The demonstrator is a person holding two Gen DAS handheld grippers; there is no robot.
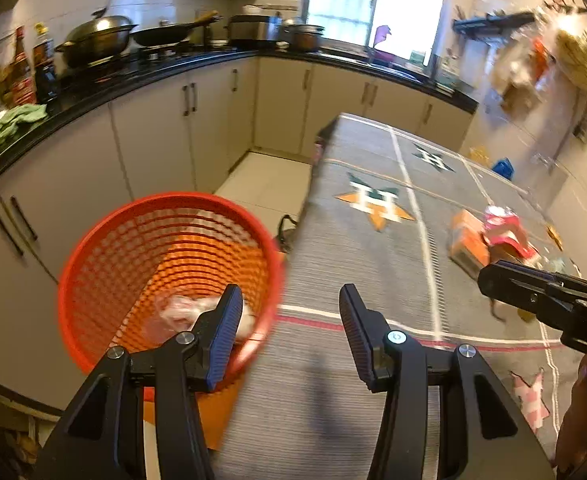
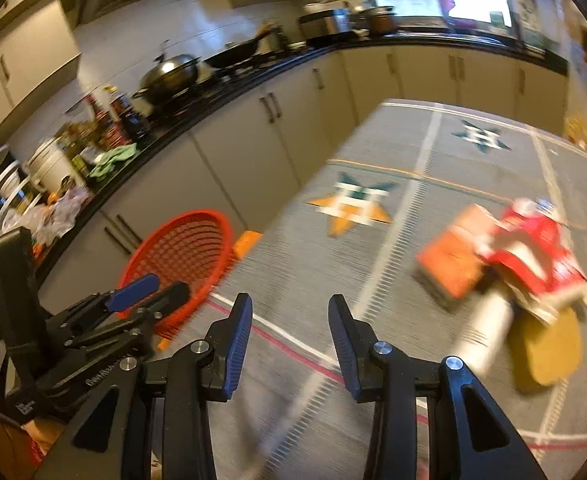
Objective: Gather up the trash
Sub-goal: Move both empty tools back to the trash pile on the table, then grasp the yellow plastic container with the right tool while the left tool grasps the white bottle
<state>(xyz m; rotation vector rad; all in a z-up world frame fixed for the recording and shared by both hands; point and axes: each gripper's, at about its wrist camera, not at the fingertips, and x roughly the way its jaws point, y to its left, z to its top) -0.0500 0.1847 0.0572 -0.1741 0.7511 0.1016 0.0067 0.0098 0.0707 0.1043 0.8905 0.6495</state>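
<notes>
An orange mesh basket stands off the table's left edge, with a crumpled pale wrapper at its bottom. My left gripper is open and empty over the table's left edge, its left finger over the basket's rim. On the grey cloth lie an orange box and red-and-white packaging. My right gripper is open with nothing between its fingers, short of the orange box, the red packaging and a white tube. The basket and left gripper show at left.
The grey patterned tablecloth covers a long table. A black counter with woks, bottles and a green cloth runs along the left and back above pale cabinets. A pink-and-white scrap lies near the table's front right. A yellowish-brown flat piece lies beside the tube.
</notes>
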